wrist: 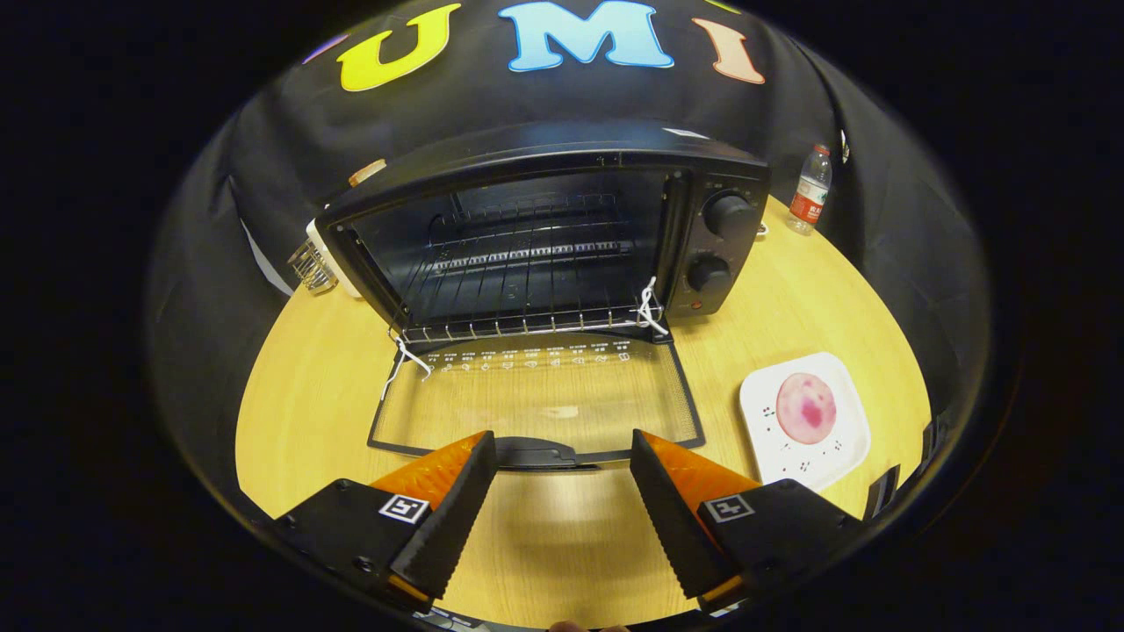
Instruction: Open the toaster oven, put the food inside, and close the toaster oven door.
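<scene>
A black toaster oven (562, 237) stands on the wooden table (790, 298), its glass door (536, 399) folded down flat toward me. The door's handle (536, 454) lies just ahead of my fingertips, between them. The wire rack (527, 290) inside holds nothing. My gripper (562, 448) is open, with nothing between its fingers. A round pink piece of food (806, 408) rests on a white square plate (773, 439), to the right of the door and beside my right finger (676, 509).
Two knobs (727, 213) sit on the oven's right panel. A water bottle (810, 189) stands at the table's back right. A wire utensil and a white object (320, 259) sit left of the oven. White strings (650, 309) hang at the door hinges.
</scene>
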`<state>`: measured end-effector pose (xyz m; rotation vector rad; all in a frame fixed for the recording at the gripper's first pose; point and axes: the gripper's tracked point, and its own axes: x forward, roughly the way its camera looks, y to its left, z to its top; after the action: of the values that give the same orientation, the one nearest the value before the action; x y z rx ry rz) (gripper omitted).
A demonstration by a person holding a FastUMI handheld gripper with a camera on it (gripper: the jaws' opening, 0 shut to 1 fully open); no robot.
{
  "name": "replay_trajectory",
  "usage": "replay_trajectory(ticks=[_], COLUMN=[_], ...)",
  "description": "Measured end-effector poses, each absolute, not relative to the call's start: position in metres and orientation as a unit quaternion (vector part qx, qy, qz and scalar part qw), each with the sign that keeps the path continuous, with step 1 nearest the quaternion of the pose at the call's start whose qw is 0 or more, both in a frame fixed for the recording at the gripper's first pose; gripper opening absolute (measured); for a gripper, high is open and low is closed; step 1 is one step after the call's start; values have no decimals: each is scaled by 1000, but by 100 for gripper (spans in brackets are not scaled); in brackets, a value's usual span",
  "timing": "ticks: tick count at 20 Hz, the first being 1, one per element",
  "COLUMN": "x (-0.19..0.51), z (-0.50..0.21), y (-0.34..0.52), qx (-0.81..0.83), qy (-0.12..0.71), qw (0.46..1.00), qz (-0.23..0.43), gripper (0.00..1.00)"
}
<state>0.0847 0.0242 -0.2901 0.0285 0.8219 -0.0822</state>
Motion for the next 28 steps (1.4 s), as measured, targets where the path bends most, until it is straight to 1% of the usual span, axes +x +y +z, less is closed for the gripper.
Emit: replay_trajectory(ticks=[9, 14, 20, 28], x=[54, 36, 25, 43], z=[-235, -210, -212, -247], y=[-44, -96, -160, -240], qx=[-61, -110, -98, -62], qy=[368, 361, 384, 444], qw=[927, 925, 916, 893], qz=[-34, -53, -65, -36], gripper=[98, 98, 98, 99])
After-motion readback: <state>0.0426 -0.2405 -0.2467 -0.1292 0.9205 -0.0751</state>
